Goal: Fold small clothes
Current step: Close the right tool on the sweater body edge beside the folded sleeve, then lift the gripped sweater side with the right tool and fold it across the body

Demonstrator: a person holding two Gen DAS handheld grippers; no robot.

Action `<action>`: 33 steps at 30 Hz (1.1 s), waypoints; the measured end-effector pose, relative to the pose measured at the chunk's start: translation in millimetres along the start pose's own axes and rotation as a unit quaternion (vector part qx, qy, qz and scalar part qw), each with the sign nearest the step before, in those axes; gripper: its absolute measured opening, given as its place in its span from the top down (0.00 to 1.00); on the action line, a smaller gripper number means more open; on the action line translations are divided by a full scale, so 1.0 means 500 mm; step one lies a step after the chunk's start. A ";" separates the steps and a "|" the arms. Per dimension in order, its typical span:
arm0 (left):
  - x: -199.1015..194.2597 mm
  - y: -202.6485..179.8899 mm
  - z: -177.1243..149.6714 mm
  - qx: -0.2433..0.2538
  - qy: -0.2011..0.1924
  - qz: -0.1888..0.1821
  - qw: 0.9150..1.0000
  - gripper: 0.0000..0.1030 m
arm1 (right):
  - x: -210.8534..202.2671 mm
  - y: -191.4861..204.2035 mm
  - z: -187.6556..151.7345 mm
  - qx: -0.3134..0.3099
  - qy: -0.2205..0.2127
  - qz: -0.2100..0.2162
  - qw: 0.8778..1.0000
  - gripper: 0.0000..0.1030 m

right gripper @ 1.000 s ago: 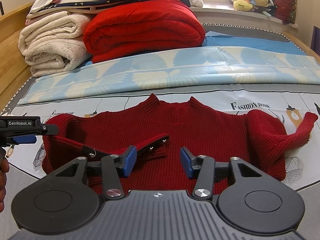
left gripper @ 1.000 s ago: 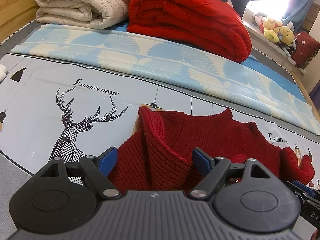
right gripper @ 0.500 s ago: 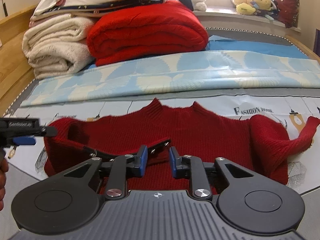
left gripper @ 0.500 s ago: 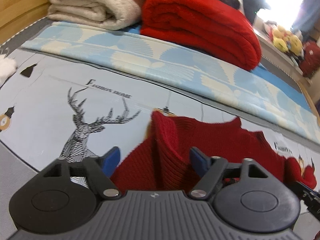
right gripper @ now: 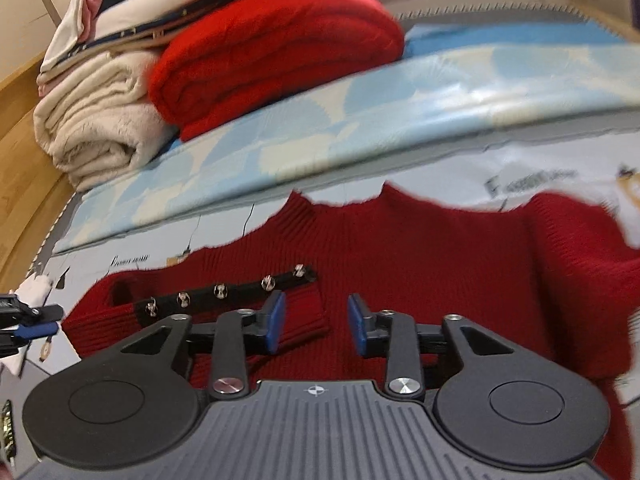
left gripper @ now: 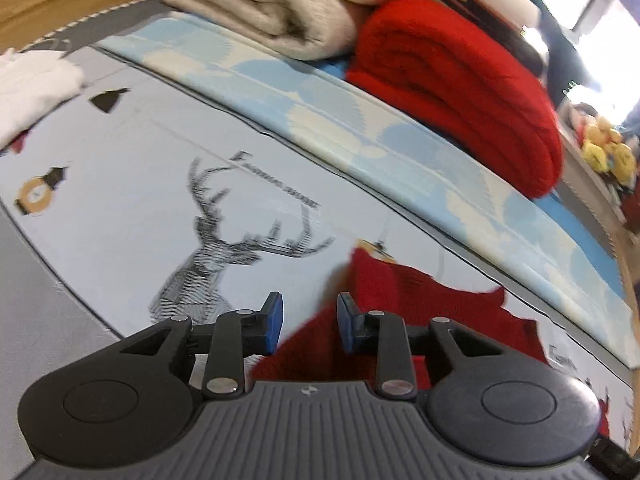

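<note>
A dark red knitted sweater (right gripper: 420,256) lies flat on the printed bed sheet, neck away from me. Its left sleeve is folded across the chest, and the cuff's black strap with metal studs (right gripper: 224,292) shows on top. My right gripper (right gripper: 316,322) is open just above the folded cuff, holding nothing. My left gripper (left gripper: 309,320) is open over the sweater's left edge (left gripper: 400,304), with no cloth between its blue pads. It shows small at the left edge of the right wrist view (right gripper: 28,320).
A folded red blanket (right gripper: 276,48) and beige blankets (right gripper: 100,120) are stacked at the back behind a blue-and-cream quilt (right gripper: 360,120). A white cloth (left gripper: 36,84) lies far left. Soft toys (left gripper: 604,152) sit on the sill at the right.
My right gripper closed half a second ago and has opened again, with the sleeve laid across the chest. My left gripper narrowed and swung left, away from the sweater. Both views are motion-blurred.
</note>
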State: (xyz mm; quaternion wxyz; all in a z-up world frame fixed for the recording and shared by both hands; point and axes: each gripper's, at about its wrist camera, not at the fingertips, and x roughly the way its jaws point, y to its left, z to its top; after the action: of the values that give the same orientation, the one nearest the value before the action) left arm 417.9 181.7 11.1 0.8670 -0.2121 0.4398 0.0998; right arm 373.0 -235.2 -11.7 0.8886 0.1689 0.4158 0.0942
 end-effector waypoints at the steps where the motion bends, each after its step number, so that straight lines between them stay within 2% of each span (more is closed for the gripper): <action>1: 0.001 0.005 0.002 -0.003 0.001 0.004 1.000 0.67 | 0.017 -0.001 -0.004 -0.002 0.007 0.004 1.000 0.56; 6: 0.004 0.020 0.007 -0.004 0.008 0.008 1.000 0.67 | 0.099 -0.019 -0.024 0.007 0.036 0.011 0.999 0.54; 10: 0.004 0.025 0.012 -0.004 0.008 0.011 1.000 0.67 | 0.132 -0.017 -0.035 0.002 0.031 0.019 0.999 0.53; 11: 0.005 0.026 0.012 -0.006 0.008 0.011 1.000 0.67 | 0.135 -0.011 -0.035 -0.007 0.028 0.023 0.999 0.63; 12: 0.006 0.027 0.013 -0.007 0.008 0.010 1.000 0.67 | 0.137 -0.002 -0.036 -0.019 0.028 0.033 0.999 0.79; 14: 0.008 0.024 0.014 -0.007 0.008 0.009 1.000 0.67 | 0.127 0.005 -0.036 -0.033 0.014 0.032 0.999 0.91; 17: 0.009 0.018 0.012 -0.006 0.011 0.003 1.000 0.67 | 0.074 -0.010 -0.016 -0.012 -0.032 0.026 0.999 0.96; 19: 0.009 0.017 0.012 -0.006 0.013 0.000 1.000 0.67 | 0.020 -0.029 0.011 0.009 -0.062 -0.025 0.998 0.96; 20: 0.009 0.017 0.012 -0.007 0.014 0.000 1.000 0.67 | -0.009 -0.045 0.026 0.023 -0.068 -0.072 0.995 0.96; 22: 0.008 0.019 0.013 -0.009 0.015 0.000 1.000 0.67 | -0.048 -0.088 0.047 0.061 -0.058 -0.165 0.983 0.96; 24: 0.010 0.016 0.010 -0.001 0.020 -0.002 1.000 0.67 | -0.081 -0.143 0.051 0.086 -0.056 -0.219 0.970 0.96; 27: 0.020 -0.001 -0.001 0.021 0.035 -0.005 0.999 0.67 | -0.086 -0.197 0.043 0.106 -0.049 -0.219 0.969 0.96; 30: 0.039 -0.022 -0.021 0.040 0.061 -0.020 0.997 0.61 | -0.073 -0.195 0.035 0.081 -0.060 -0.211 0.972 0.95; 33: 0.058 -0.046 -0.043 0.058 0.083 -0.032 0.994 0.60 | -0.064 -0.195 0.041 0.074 -0.045 -0.195 0.977 0.91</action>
State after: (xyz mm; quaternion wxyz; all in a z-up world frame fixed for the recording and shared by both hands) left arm 428.2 151.0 -17.1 0.8411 -0.1828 0.5083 0.0279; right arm 371.2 -339.9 -13.7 0.8928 0.1542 0.4059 -0.1199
